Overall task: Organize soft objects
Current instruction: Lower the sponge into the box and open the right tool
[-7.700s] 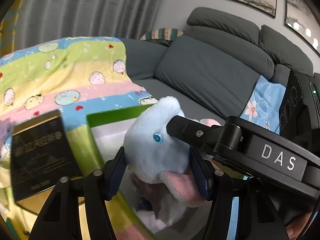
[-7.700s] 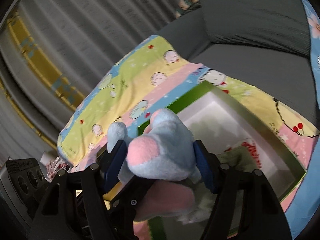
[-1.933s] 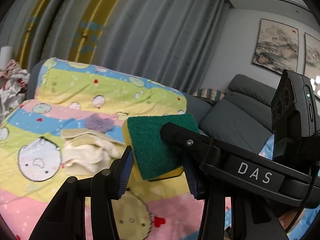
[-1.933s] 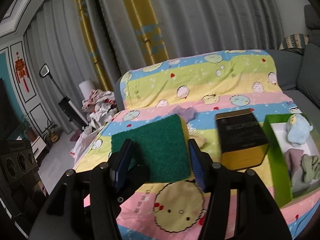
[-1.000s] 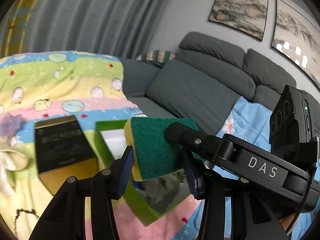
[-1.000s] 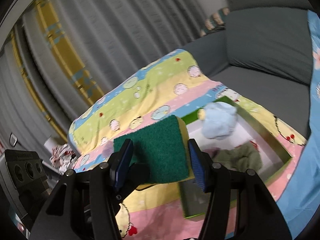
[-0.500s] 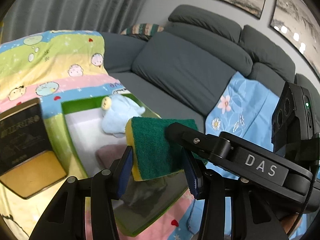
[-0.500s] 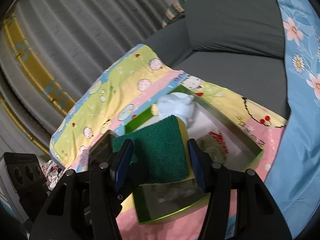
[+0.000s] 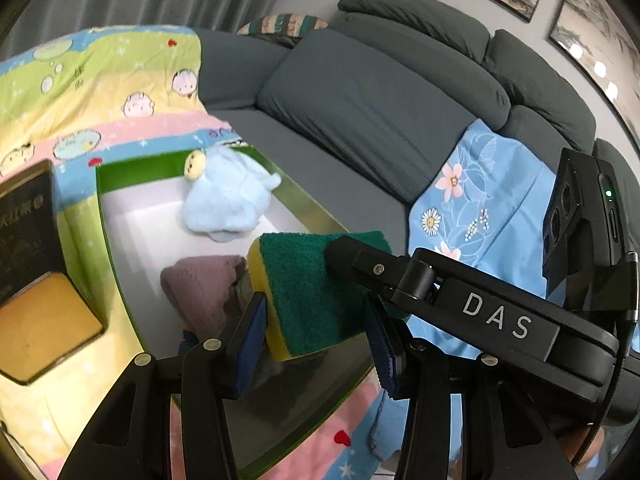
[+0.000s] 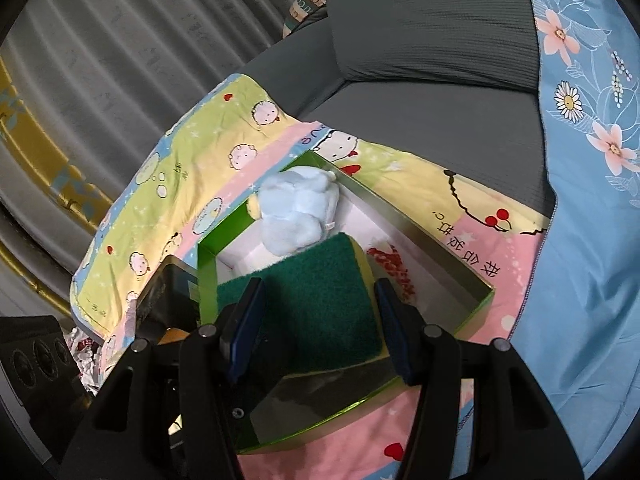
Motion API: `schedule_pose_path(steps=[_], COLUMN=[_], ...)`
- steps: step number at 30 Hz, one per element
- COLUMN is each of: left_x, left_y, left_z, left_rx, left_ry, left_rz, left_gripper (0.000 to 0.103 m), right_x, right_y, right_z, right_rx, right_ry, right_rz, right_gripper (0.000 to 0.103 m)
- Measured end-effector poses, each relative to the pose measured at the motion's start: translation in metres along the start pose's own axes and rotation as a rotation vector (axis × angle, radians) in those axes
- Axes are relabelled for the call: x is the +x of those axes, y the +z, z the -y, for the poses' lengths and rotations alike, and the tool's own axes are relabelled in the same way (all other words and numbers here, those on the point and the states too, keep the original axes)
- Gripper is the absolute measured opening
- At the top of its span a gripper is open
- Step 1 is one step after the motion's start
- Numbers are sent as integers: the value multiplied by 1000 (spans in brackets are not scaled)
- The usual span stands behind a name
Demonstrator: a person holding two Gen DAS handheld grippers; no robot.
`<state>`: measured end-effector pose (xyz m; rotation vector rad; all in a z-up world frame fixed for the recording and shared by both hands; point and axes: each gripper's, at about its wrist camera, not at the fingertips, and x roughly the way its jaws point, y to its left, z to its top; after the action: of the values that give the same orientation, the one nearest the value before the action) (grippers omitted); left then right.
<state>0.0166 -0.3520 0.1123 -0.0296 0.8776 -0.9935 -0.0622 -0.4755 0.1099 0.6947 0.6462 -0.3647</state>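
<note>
Here, in the left wrist view, the green box (image 9: 120,172) has bare white floor to the left of the sponge (image 9: 316,292), which the left gripper (image 9: 316,336) clamps above the box's near end. The right gripper (image 9: 440,292) crosses from the right, touching the sponge. Inside lie a blue plush (image 9: 228,204) and a mauve cloth (image 9: 204,292).

In the right wrist view, the right gripper (image 10: 320,324) grips the sponge (image 10: 308,300) over the box (image 10: 472,308), just in front of the plush (image 10: 296,212).
</note>
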Motion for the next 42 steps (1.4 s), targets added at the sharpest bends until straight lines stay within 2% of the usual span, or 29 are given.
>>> schedule_pose_path(steps=[18, 29, 35, 38, 40, 42], left_x=[21, 28, 25, 19, 14, 6], left_y=[-5, -4, -4, -5, -6, -6], left_z=[-3, -2, -3, -3, -2, -1], left_rx=[-45, -46, -46, -38, -27, -9], left_ry=[4, 40, 23, 16, 27, 33], left_rz=[-100, -121, -111, -90, -80, -61], left_gripper=[48, 48, 48, 53, 63, 70], right_x=[11, 14, 15, 14, 12, 9], right_y=[0, 0, 0, 0, 0, 0], right_z=[14, 16, 15, 14, 13, 11], right_rx=[32, 28, 22, 21, 17, 13], right_ry=[-99, -147, -159, -155, -158, -158], right_rz=[-32, -33, -30, -25, -17, -4], right_gripper=[55, 56, 61, 66, 68, 73])
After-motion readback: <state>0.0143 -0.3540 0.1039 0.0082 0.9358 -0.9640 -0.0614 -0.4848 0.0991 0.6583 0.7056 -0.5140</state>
